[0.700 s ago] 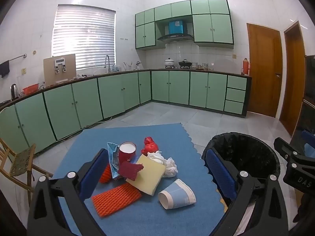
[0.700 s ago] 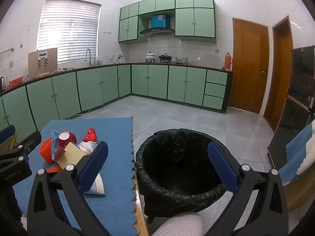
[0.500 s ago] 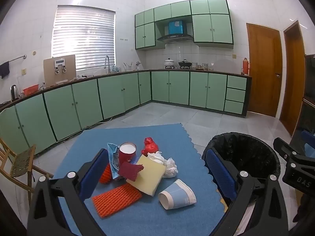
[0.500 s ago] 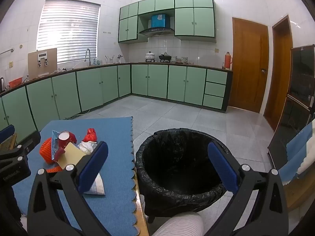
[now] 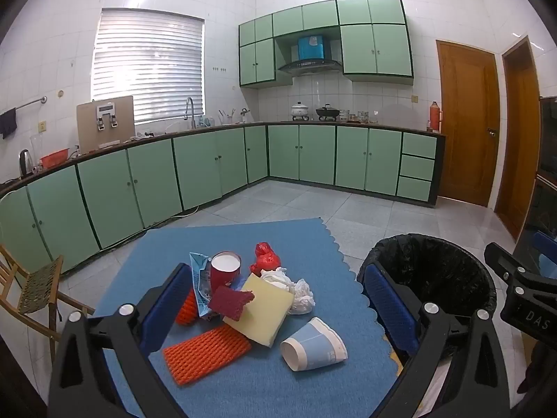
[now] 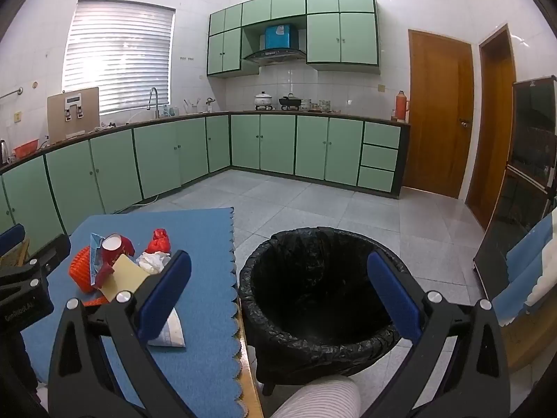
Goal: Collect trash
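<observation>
A heap of trash lies on the blue mat (image 5: 243,240): a tipped blue paper cup (image 5: 315,345), a yellow sponge (image 5: 261,308), orange netting (image 5: 205,353), a red cup (image 5: 224,271), a red bag (image 5: 266,259), crumpled white tissue (image 5: 296,291) and a blue wrapper (image 5: 200,280). My left gripper (image 5: 278,306) hangs open above the heap, touching nothing. My right gripper (image 6: 278,287) stands open in front of the bin lined with a black bag (image 6: 313,292), to the right of the mat (image 6: 195,230). Nothing sits between either pair of fingers.
A wooden chair (image 5: 31,289) stands left of the table. Green cabinets (image 5: 313,156) line the far walls across a tiled floor (image 5: 348,209). A striped knee (image 6: 320,397) shows below the bin. A blue-cushioned seat (image 6: 522,271) is at far right.
</observation>
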### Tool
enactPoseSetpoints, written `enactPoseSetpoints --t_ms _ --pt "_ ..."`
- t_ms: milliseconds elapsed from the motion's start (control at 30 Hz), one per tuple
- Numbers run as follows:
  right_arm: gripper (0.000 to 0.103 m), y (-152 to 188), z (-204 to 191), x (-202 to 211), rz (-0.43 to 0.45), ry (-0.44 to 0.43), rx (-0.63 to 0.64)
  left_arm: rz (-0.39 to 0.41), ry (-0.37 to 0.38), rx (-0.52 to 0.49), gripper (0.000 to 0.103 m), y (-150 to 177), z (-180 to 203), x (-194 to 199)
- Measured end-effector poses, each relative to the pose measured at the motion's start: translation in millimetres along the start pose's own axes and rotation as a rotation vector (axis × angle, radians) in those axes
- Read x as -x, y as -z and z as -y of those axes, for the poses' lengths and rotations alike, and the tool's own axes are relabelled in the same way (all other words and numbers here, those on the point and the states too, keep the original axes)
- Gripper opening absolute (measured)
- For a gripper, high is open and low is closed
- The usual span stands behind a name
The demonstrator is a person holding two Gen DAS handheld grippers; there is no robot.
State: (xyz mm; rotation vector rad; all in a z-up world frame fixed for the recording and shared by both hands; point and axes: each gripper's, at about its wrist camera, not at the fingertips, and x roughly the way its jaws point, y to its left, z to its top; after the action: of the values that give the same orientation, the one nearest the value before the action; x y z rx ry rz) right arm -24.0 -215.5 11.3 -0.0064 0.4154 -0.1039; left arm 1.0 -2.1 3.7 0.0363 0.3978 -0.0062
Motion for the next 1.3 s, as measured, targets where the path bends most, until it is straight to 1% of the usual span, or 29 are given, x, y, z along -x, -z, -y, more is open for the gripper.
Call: enactPoseSetpoints --t_ms 1300 --pt "0.098 0.9 -2.3 1.2 -0.002 0.001 -0.008 0.002 -0.001 -0.002 0.097 2.4 -1.1 -1.5"
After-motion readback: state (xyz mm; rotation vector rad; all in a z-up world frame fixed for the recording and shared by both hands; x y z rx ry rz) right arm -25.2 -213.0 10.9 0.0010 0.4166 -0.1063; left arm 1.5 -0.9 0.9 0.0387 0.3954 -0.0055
